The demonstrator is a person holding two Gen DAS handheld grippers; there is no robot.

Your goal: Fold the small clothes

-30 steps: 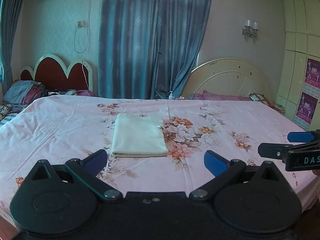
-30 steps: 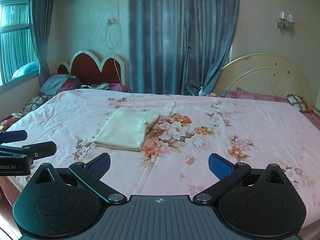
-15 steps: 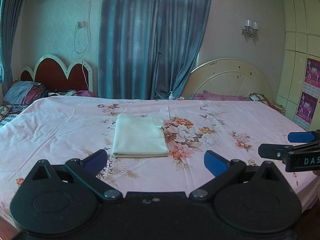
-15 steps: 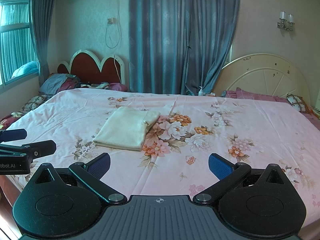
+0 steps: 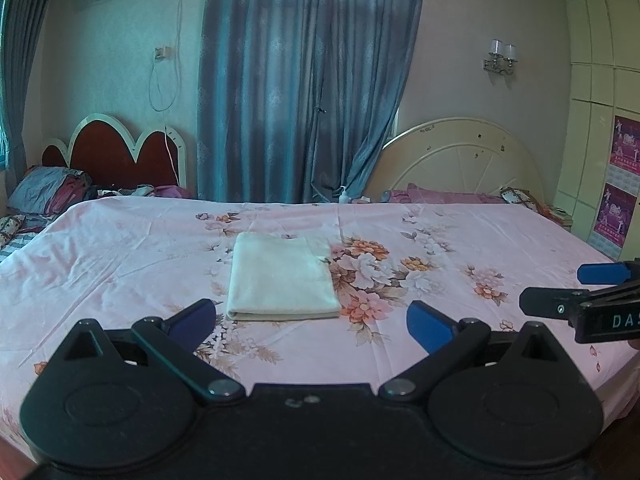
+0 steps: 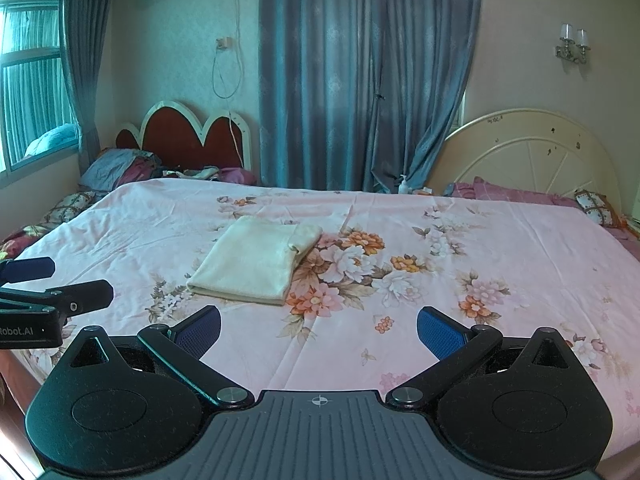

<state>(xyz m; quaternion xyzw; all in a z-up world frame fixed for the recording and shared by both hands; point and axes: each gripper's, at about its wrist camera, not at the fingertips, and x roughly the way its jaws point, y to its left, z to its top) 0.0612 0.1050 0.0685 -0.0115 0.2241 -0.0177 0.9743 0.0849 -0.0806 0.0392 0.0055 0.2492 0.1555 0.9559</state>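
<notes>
- Left claw (image 5: 310, 322): its blue fingers (image 5: 192, 316) are standing wide apart, gripping nothing, hovering over the near edge of the bed (image 5: 120, 264).
- Right claw (image 6: 318, 330): likewise spread and empty, hanging beside the left one at a similar height.
- Cream garment (image 5: 282, 278): lying just ahead of the left claw, and ahead and to the left of the right claw (image 6: 256, 266); it is resting flat on the floral sheet as a neat rectangle, doubled edge facing the claws.
- Step in hand, judged: the fold is looking finished, so the claws are probably pausing clear of it.
- Doing it well, judged: if another fold is wanted, each claw should be pinching one near corner through all layers, lifting evenly, since soft cloth is likely to slide apart.
- Far corner (image 6: 306, 236): a layer is bulging slightly there; smoothing may be needed.
</notes>
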